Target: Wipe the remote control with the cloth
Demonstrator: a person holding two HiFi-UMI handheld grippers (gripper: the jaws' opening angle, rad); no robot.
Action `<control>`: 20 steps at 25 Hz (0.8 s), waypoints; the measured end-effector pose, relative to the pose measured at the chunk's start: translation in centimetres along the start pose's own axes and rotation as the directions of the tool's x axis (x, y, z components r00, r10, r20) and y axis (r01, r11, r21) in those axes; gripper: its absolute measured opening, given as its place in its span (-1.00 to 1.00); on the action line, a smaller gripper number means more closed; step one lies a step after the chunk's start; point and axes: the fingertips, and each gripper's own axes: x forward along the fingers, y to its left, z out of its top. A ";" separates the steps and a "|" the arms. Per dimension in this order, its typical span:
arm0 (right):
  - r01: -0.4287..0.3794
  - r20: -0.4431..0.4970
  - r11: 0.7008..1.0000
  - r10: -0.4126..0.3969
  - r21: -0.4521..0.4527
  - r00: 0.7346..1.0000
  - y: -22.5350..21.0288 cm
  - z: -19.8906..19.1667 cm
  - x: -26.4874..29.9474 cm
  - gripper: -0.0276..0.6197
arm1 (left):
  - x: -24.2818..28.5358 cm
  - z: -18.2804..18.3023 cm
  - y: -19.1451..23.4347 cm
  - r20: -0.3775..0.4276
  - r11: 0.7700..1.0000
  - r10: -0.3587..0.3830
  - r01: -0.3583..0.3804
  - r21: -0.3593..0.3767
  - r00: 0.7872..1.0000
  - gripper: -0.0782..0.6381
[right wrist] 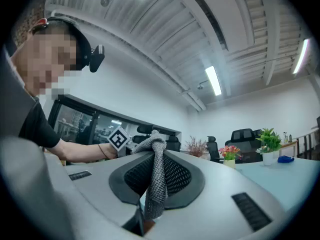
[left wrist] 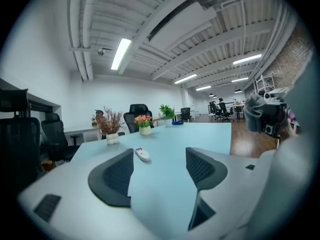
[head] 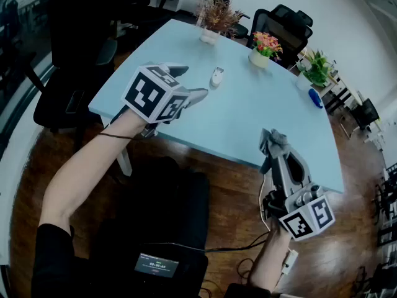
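A small white remote control (head: 216, 76) lies on the light blue table (head: 260, 117), toward its far side; in the left gripper view the remote control (left wrist: 142, 154) shows beyond the jaws. My left gripper (head: 193, 95) hovers over the table's near left part, open, with nothing between its fingers (left wrist: 112, 176). My right gripper (head: 271, 140) sits at the table's near edge, shut on a grey knitted cloth (right wrist: 155, 179) that hangs between its pads and bunches at the tips (head: 274, 138).
Three potted plants stand along the far edge: dried brown (head: 214, 18), orange flowers (head: 263, 47), green (head: 315, 68). A blue object (head: 316, 97) lies at the right edge. Black office chairs (head: 282, 23) ring the table. Wooden floor lies below the near edge.
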 end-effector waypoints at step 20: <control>0.070 -0.033 0.997 -0.069 0.033 0.997 -15.8 -4.1 7.9 -0.84 | 28.3 -9.8 7.5 -0.429 0.976 -0.157 0.074 -0.204 0.890 0.32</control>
